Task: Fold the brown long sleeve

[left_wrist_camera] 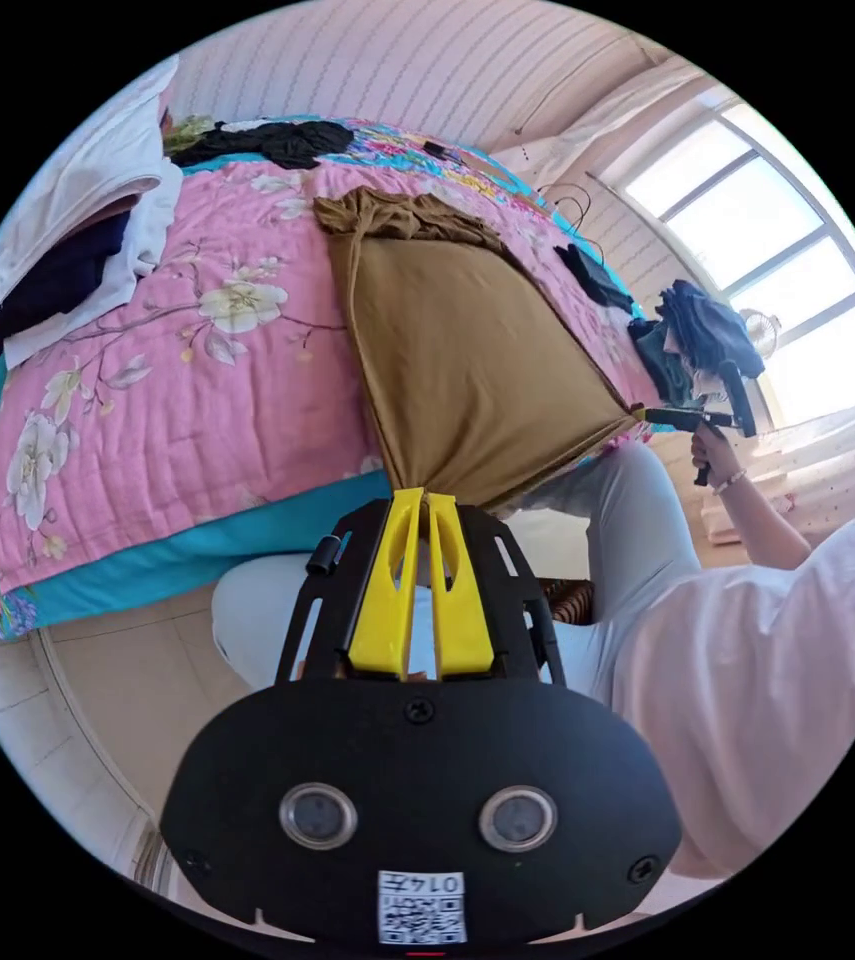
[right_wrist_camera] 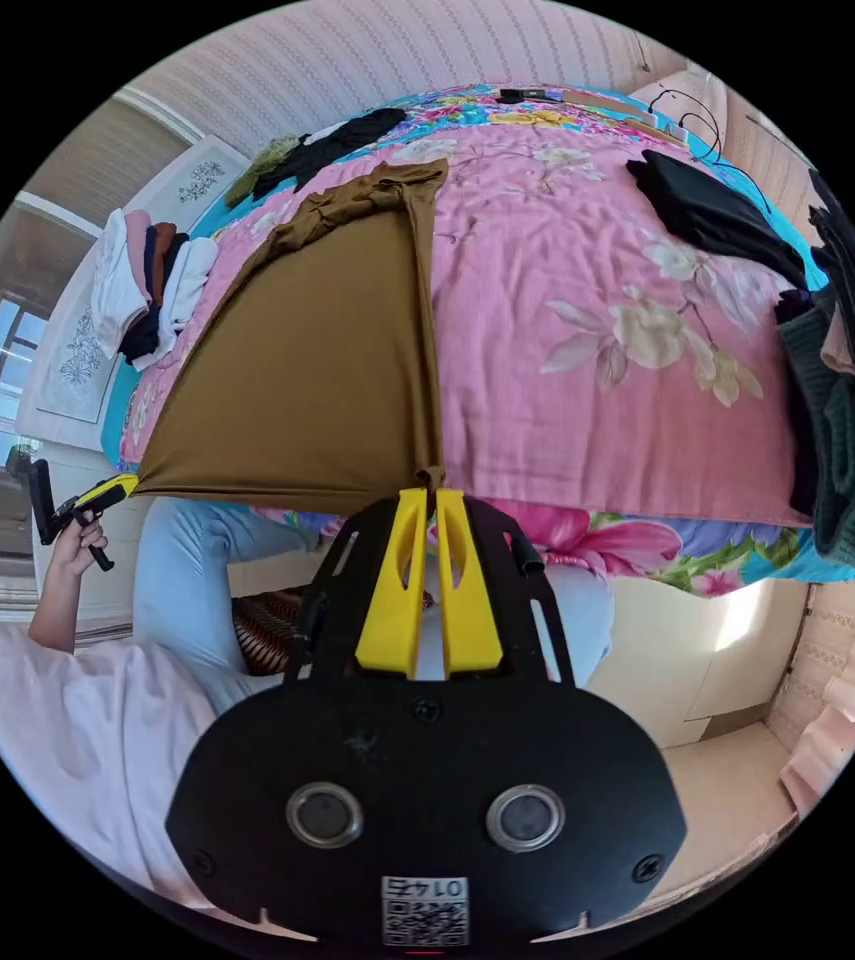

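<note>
Your left gripper and right gripper each pinch a hem corner of the brown long sleeve (stretched taut), fingers pressed together; it spans off the bed's near edge, sleeves bunched farther up.

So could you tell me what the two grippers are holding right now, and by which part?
Both hold the brown shirt by its hem corners: the left gripper pinches one, the right gripper the other, stretching the hem off the bed's edge.
</note>
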Available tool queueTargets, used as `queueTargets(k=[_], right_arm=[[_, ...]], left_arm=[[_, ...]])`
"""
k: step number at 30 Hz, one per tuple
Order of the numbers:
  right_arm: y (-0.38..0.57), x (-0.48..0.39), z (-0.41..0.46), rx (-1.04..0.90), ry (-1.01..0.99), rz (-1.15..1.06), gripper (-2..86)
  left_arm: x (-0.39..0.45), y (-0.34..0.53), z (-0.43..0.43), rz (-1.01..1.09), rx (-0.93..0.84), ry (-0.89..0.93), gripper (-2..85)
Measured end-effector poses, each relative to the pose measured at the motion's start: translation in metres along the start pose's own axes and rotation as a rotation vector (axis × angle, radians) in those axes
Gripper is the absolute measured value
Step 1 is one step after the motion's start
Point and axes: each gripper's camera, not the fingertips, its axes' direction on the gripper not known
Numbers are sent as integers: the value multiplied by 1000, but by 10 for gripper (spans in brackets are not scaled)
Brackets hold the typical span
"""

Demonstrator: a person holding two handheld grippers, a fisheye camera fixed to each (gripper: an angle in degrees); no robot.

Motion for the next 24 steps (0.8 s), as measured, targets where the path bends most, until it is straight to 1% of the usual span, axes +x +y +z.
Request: queueTargets(k=[1, 3, 6, 11, 17, 21, 24], right_arm=[[4, -1, 7, -24, 3, 10, 12], [4, -5, 19, -47, -10, 17, 15], [-6, -14, 28, -69, -6, 29, 27], [-14, -23, 20, -90, 62, 29, 47], [-5, -33, -1, -46, 109, 61, 48], [-2, -52, -10, -14, 132, 28, 49], [-7, -67, -14, -1, 146, -18, 51]], left_arm=[[3, 1, 12, 15, -32, -33, -9], [2, 2, 31, -10, -34, -60, -7], [-2, 0, 37, -65, -41, -38, -2], [-9, 14, 13, -110, 44, -61, 0], [-25, 48, -23, -161, 140, -114, -8], [-28, 55, -35, -125, 187, -171, -9], [-27, 46, -36, -92, 215, -170, -10]])
